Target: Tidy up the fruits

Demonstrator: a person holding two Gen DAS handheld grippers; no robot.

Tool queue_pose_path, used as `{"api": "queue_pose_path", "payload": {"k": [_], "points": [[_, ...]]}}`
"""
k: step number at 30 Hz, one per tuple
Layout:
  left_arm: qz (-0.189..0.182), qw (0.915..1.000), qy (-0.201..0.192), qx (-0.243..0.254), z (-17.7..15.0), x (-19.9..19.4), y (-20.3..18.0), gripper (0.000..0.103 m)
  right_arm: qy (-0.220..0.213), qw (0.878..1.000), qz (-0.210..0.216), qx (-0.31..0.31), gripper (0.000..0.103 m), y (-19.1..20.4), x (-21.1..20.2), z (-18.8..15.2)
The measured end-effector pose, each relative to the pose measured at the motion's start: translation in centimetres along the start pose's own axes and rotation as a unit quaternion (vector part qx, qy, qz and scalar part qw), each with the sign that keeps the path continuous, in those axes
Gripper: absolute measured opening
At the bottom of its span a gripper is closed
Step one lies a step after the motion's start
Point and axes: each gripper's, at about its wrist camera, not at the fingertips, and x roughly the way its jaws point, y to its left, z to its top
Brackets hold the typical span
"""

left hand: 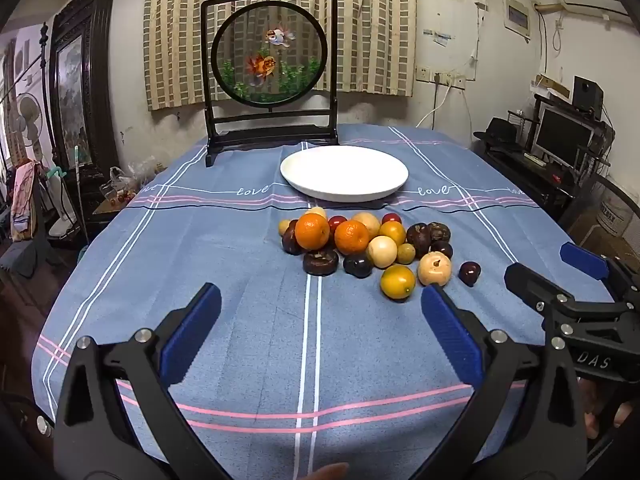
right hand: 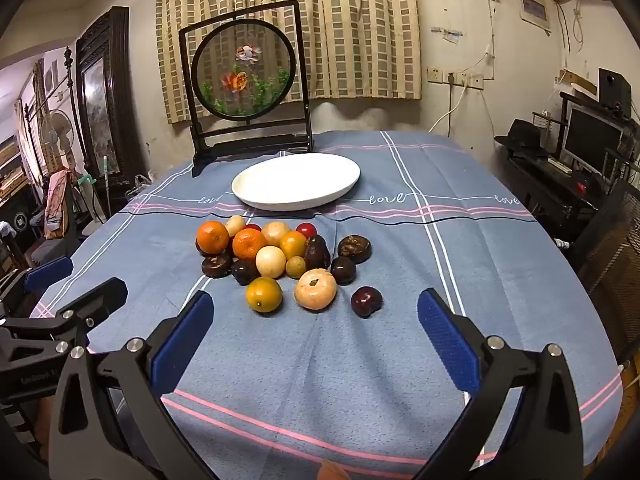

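Fruits (right hand: 280,260) lay heaped on blue tablecloth (right hand: 400,320), just in front of empty white plate (right hand: 296,182). One dark fruit (right hand: 366,301) sat slightly apart on right. Left gripper (left hand: 320,304) hovered near heap, jaws wide apart, nothing between. Right gripper (right hand: 316,312) likewise gaped, empty. Goldfish screen (left hand: 270,64) stood behind plate.

I read the word "love" in white cursive on the blue tablecloth (left hand: 240,280), repeated along the striped band just in front of the white plate (left hand: 344,174) (on either side of it in both views). On the black body of the right gripper (left hand: 548,266), seen from the left wrist, stand the letters "DAS". The small print on the left gripper (right hand: 76,280) is too blurred to read.
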Motion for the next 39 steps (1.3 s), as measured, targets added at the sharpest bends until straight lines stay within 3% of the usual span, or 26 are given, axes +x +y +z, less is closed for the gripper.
{"api": "queue_pose_path", "payload": {"k": [39], "points": [[-0.005, 0.9998, 0.017, -0.005, -0.22, 0.59, 0.62, 0.101, 0.006, 1.000, 0.005, 0.003, 0.102, 0.29, 0.69, -0.47]]}}
